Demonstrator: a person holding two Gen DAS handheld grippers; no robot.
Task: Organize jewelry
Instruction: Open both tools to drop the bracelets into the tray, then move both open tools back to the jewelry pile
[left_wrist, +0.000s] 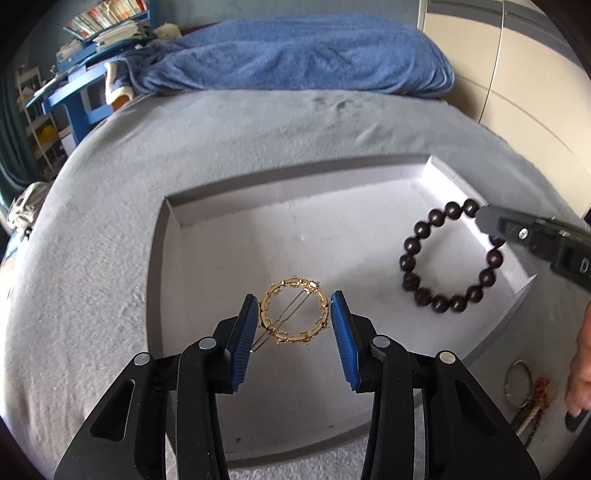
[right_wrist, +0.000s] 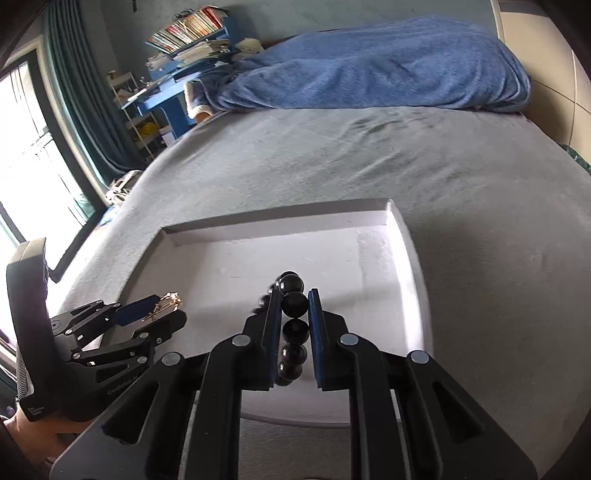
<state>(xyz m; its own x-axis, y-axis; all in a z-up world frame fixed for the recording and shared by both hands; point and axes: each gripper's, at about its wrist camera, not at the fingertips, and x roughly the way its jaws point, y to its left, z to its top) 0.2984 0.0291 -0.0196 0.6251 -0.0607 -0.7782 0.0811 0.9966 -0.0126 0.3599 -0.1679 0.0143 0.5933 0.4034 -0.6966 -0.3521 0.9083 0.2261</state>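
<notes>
- Grey bedding (left_wrist: 110, 258) filled the room's foreground in the left wrist view, with a blue blanket (left_wrist: 295, 55) heaped at the far end and a shallow white tray (left_wrist: 258, 229) sunk into the cover.
- My left gripper (left_wrist: 293, 328) hung over the tray's near part, its blue pads (left_wrist: 245, 332) set partway apart on either side of a gold ring-shaped hair clip (left_wrist: 293, 314). The pads seemed to bear on the clip's outer rim, so I judged it held.
- That clip looked light, thin and stiff, with small prongs around the ring and a fine wire clasp across it; I judged the rim the right place to grip, and gently, since the clasp would bend.
- At the right of the same view, the right gripper (left_wrist: 487, 221) pinched a dark bead bracelet (left_wrist: 447, 258), which drooped in a loop over the tray's right side.
- More bangles (left_wrist: 524, 391) lay on the bedding off the tray's near right corner, beside a hand (left_wrist: 580, 369).
- From the right wrist view, the right gripper (right_wrist: 295, 306) stood narrow, closed on the dark bead bracelet (right_wrist: 294, 302), one bead clamped and others strung above and below.
- Those beads looked smooth, round and hard, fairly weighty, on a limp string; I judged one could roll out of the pads, so a grip square across a bead suits.
- Left of it, the left gripper (right_wrist: 155, 314) carried the gold hair clip (right_wrist: 166, 301) above the white tray (right_wrist: 369, 221).
</notes>
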